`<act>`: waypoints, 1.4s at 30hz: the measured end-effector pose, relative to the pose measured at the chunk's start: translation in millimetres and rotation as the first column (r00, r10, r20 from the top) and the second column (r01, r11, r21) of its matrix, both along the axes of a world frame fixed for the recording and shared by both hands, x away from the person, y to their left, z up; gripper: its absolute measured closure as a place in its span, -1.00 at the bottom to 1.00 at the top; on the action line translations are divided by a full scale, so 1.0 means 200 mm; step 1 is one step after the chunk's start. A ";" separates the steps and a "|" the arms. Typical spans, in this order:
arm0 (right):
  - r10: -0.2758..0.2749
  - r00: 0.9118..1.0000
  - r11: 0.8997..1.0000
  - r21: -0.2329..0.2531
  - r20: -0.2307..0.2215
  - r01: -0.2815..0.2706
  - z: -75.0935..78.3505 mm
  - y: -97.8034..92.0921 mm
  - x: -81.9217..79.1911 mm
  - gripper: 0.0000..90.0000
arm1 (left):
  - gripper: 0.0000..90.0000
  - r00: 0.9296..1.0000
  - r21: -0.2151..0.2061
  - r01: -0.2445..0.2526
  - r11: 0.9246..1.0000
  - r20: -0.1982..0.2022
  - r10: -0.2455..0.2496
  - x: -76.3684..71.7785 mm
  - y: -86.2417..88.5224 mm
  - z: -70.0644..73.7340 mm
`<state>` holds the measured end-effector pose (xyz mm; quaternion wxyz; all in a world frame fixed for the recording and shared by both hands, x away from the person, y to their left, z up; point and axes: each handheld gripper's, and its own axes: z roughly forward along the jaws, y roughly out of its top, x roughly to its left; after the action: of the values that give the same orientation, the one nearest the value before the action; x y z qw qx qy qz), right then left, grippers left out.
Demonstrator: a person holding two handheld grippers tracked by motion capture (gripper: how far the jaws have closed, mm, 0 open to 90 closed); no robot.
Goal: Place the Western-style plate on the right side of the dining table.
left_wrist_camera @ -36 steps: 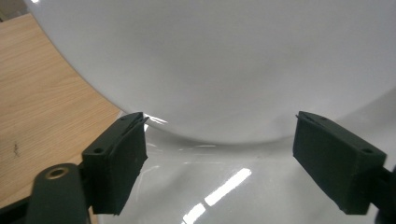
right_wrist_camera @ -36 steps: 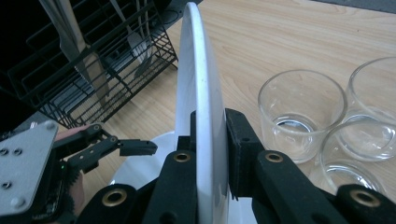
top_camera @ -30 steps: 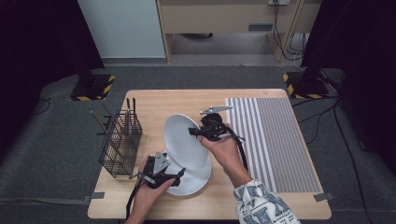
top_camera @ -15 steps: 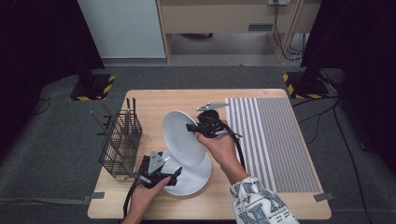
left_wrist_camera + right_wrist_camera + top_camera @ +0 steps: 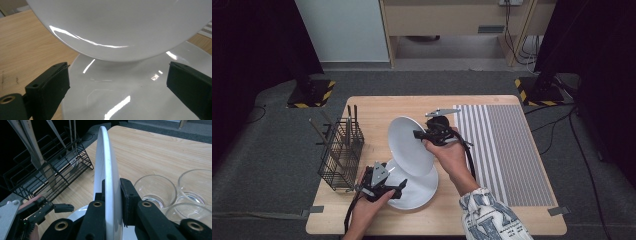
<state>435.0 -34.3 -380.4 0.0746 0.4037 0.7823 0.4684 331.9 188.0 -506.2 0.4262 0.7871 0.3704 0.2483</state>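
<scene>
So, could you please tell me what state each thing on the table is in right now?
Upper white round plate: tilted on edge, clamped at its rim.
Lower white plate: flat on the table.
Black wire basket: upright, holding utensils.
Clear glass cups: upright, empty.
Right gripper: shut on the plate.
Left gripper: open.

No text, label, brand or number can be read in any of the pictures. The person's sleeve [image 5: 492,215], at about 5 o'clock in the high view, carries a dark print that looks like letters, but it is too small and blurred to read. The yellow-and-black hazard stripes [image 5: 324,95] on the stand bases at 10 o'clock and 2 o'clock are only warning marks, without words.
</scene>
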 end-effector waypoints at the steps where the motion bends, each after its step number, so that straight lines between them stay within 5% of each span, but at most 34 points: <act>1: -0.001 1.000 1.000 -0.001 0.000 0.001 0.00 0.00 0.00 0.84 | -0.91 1.000 0.003 0.002 1.000 -0.001 -0.002 0.00 0.00 0.00; 42: -0.030 0.999 0.999 0.031 -0.029 0.031 0.08 0.02 0.08 0.84 | -0.92 1.000 -0.047 -0.016 0.999 -0.025 0.015 0.02 0.04 0.00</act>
<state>451.1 -30.2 -365.0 0.0642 0.4235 0.7696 0.4735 335.0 195.0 -506.3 0.4382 0.7768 0.3876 0.2329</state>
